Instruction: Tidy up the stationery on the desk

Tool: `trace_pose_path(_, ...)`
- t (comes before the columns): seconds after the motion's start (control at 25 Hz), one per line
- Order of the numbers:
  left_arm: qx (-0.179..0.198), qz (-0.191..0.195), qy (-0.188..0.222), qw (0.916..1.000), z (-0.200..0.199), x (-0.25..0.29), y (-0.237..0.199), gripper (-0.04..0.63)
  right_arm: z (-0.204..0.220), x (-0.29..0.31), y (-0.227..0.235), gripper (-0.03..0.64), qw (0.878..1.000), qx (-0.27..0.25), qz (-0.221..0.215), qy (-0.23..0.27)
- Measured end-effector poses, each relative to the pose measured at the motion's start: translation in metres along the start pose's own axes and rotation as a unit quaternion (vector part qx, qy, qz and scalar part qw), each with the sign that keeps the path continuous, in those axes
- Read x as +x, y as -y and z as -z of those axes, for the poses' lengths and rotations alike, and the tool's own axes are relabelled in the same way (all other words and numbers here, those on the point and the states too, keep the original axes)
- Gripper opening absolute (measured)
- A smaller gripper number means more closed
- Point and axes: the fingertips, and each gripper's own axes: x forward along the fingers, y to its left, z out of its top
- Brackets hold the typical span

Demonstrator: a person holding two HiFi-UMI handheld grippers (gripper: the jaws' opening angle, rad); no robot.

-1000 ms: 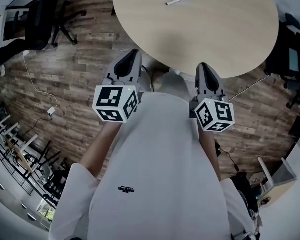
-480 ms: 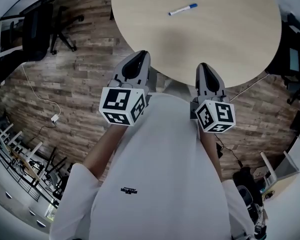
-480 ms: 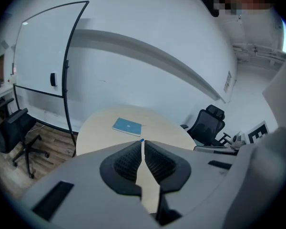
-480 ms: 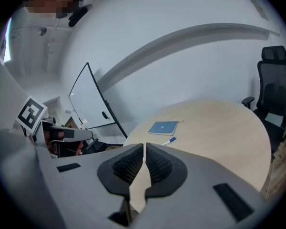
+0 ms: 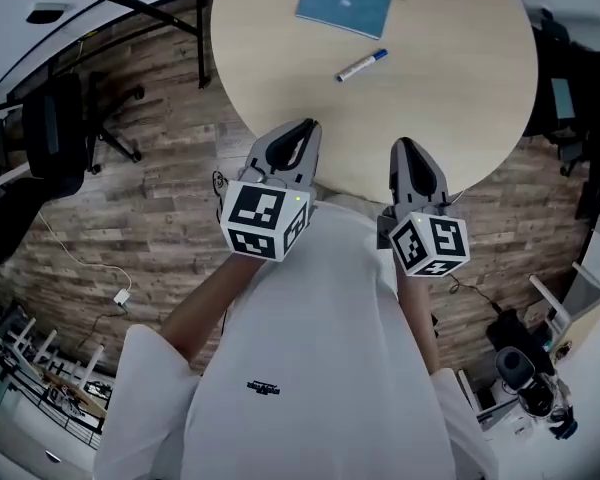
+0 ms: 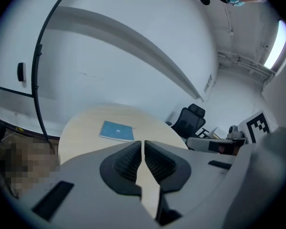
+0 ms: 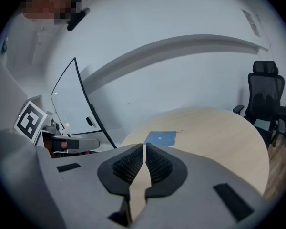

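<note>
A blue notebook lies flat near the far side of the round wooden table, and a white marker with a blue cap rests just in front of it. The notebook also shows in the left gripper view, and the notebook in the right gripper view. My left gripper hovers at the table's near edge, shut and empty. To its right my right gripper sits at the same edge, also shut with nothing in it. Both are well short of the notebook and marker.
Black office chairs stand on the wood floor to the left, and another chair stands beyond the table. A glass board on a black stand stands against the white wall. Cables and equipment lie at the lower right.
Both grippers have moved forward to the table's near edge. The head view has shifted, so the notebook now shows whole and the marker sits nearer the frame's middle.
</note>
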Motion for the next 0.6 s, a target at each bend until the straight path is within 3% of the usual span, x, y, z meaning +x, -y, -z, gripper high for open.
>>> trace_pose_path(0.24, 0.004, 0.017, -0.02, 0.9996, -0.008, 0.027, -0.011, 0.034, 0.0, 0.016, 0.006, 0.043, 1.0, 0.002, 0.011, -0.017)
trace_pose_path(0.6, 0.019, -0.011, -0.021, 0.9995, -0.021, 0.068, -0.008, 0.034, -0.011, 0.051, 0.028, 0.043, 0.999, -0.019, -0.042, -0.026)
